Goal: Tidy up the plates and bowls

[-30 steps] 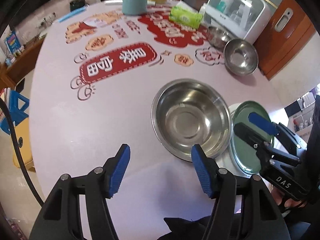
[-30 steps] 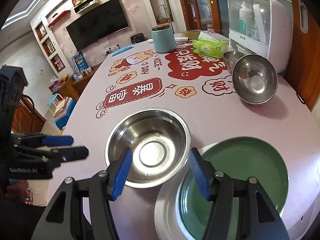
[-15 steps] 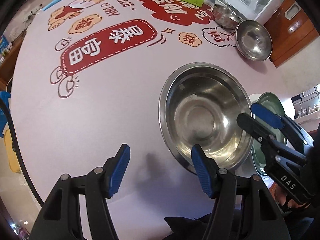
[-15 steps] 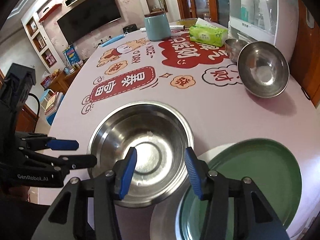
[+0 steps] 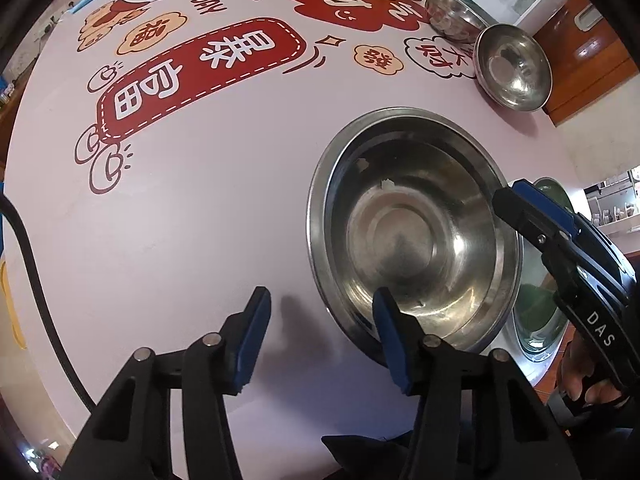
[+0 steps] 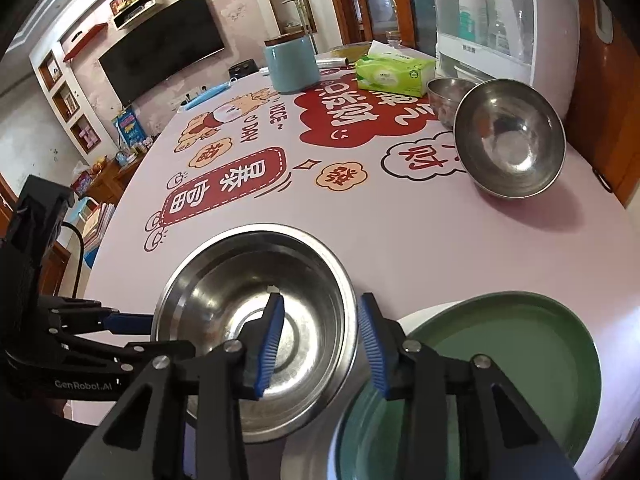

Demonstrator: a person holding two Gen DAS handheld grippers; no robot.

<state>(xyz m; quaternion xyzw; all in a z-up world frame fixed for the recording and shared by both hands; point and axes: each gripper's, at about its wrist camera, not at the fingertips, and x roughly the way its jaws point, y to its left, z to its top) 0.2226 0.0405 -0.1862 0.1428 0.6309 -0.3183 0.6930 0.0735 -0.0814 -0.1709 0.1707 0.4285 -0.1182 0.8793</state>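
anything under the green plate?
A white plate sits under the green plate; only its rim shows around the edge. The rest is covered, so whether anything else is stacked beneath can't be told.

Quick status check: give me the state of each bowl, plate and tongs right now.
Large steel bowl: upright, empty, on the table.
Medium steel bowl: tilted, leaning on the small bowl.
Small steel bowl: upright, behind the medium one.
Green plate: flat on the white plate.
Left tongs: closing, rim between pads.
Right tongs: closing, rim between pads.
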